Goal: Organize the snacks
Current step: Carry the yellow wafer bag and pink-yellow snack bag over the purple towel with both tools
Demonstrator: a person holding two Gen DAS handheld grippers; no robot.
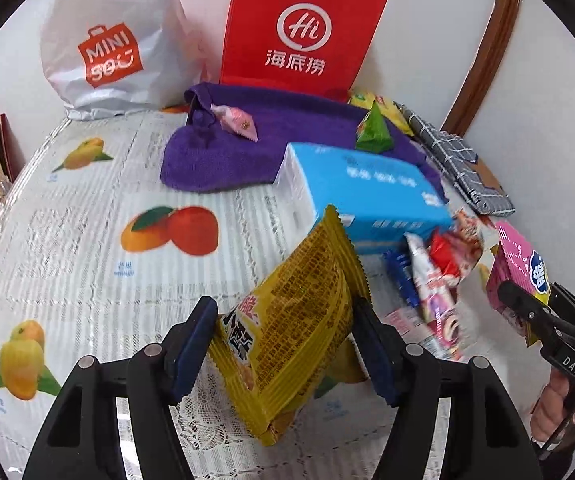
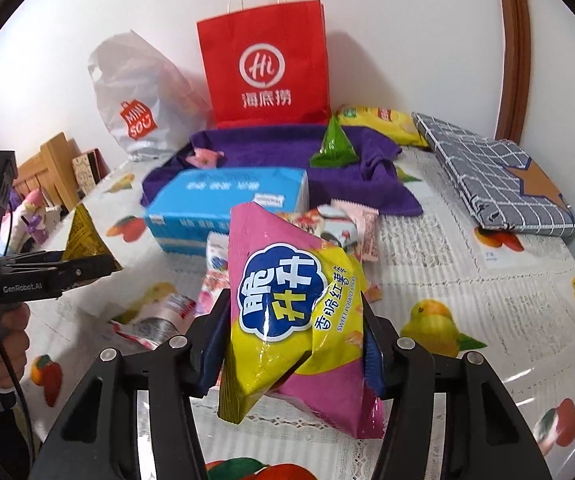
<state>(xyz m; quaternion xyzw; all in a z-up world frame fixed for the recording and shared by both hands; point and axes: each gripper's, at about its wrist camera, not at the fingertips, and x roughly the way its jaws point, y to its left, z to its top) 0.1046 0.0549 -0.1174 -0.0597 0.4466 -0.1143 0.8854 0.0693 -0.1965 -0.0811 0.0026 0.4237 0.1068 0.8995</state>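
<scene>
Grippers (image 1: pixel 283 344) (image 2: pixel 295 344) | pinched yellow packet (image 1: pixel 295 336), pink packet (image 2: pixel 287 312) | lifted clear | best kept firm, steady toward bag (image 2: pixel 265 68)

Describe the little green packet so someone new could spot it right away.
Find the red paper bag standing against the wall. A purple towel lies before it, and on its right part stands the green packet. It alone is pyramid-shaped; the pink candy nearby lies flat.

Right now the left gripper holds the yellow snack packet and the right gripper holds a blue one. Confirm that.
Not quite. The left gripper does hold the yellow snack packet, but the right gripper holds a pink and yellow packet, as the right wrist view shows.
</scene>
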